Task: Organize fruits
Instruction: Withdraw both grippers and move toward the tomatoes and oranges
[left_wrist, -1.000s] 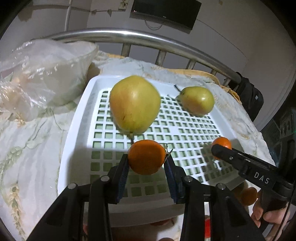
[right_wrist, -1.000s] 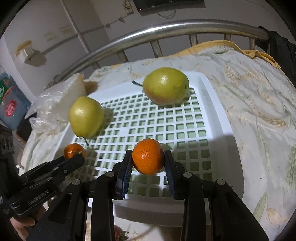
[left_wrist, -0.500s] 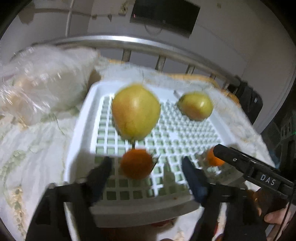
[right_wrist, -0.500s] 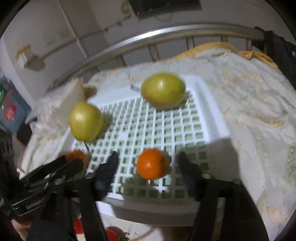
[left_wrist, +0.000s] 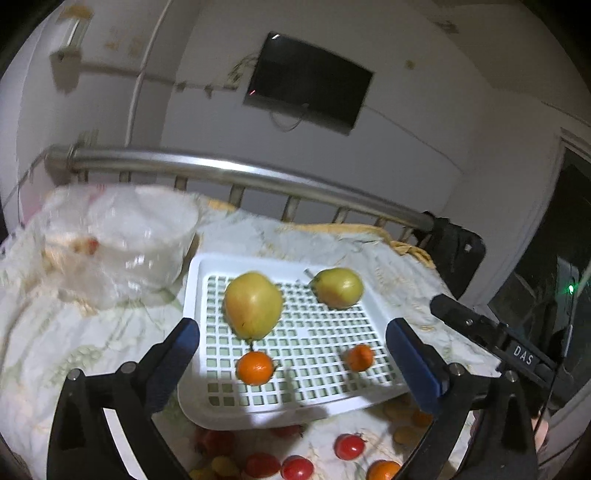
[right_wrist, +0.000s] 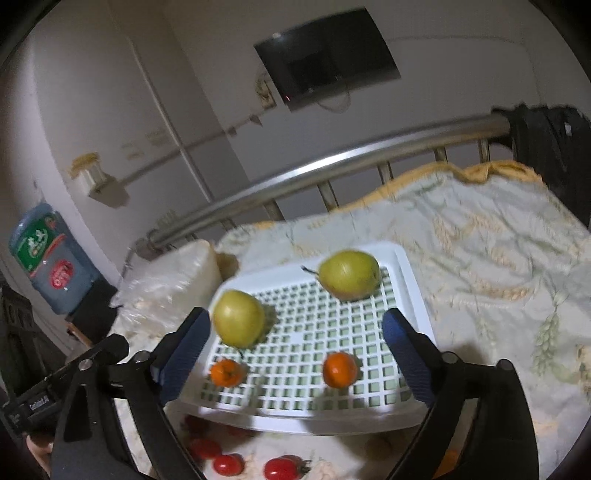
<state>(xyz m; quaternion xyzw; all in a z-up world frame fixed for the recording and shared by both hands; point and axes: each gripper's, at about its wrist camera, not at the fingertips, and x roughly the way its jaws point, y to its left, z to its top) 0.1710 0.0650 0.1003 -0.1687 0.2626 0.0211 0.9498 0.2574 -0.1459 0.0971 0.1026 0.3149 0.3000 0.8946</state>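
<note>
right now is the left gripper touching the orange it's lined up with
Apart. In the left wrist view the left gripper has just been opening; its jaws stand wide with clear tray grid either side of the orange.

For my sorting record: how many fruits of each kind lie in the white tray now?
Pears: 2, the left pear and the right pear.
Oranges: 2, the left orange and the right orange.
Total in the white tray: 4.
The small red fruits lie outside it and are not counted.
</note>
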